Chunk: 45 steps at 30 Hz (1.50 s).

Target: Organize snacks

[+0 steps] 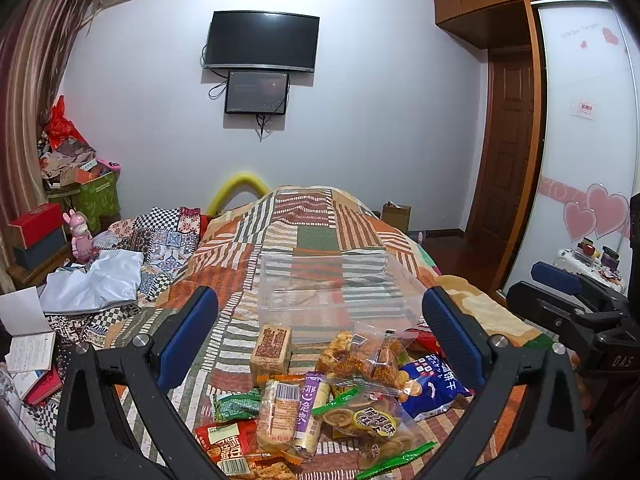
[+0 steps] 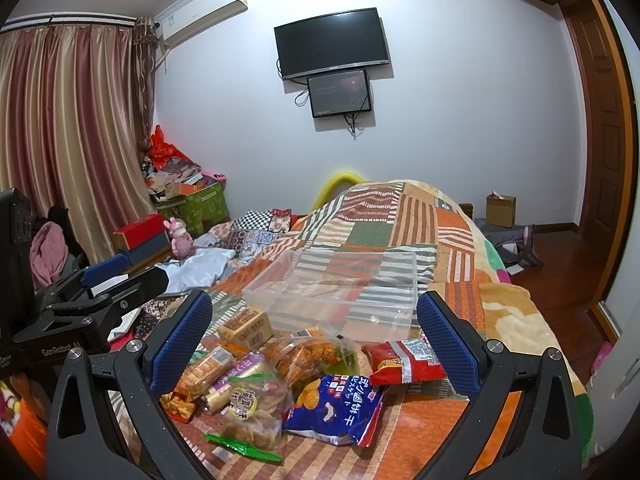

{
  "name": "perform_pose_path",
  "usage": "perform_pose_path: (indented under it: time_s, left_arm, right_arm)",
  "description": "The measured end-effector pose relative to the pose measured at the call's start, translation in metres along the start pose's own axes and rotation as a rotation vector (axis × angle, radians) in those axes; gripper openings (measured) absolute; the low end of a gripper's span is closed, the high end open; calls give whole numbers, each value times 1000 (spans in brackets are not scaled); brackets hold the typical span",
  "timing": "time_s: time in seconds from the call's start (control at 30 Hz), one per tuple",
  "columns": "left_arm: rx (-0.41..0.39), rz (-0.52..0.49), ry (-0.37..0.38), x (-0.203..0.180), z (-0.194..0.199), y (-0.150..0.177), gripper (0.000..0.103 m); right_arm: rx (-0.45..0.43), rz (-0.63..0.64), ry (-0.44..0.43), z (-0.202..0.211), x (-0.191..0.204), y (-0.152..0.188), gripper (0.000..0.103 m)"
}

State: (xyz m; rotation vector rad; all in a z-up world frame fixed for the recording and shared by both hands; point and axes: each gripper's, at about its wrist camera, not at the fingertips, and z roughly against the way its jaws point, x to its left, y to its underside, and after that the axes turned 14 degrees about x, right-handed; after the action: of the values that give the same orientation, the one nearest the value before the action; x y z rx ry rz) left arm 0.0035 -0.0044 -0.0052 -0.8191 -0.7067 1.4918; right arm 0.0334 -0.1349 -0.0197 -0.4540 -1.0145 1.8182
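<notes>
Your left gripper point(image 1: 320, 320) and right gripper point(image 2: 314, 330) both gape, holding nothing, over crinkly snack packets point(image 2: 280, 380); a clear plastic box point(image 2: 340, 284) sits beyond on the patchwork quilt point(image 2: 400, 216).

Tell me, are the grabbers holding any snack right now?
No. The left gripper and the right gripper both have open jaws with nothing between them; the snack pile lies untouched on the bed.
</notes>
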Motion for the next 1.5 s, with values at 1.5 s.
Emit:
perform_pose_path:
  time_s: [1.5]
  left_arm:
    - [6,4,6,7,2,2,103]
  right_arm:
    - [-4,-5,2,3,1,-2,102]
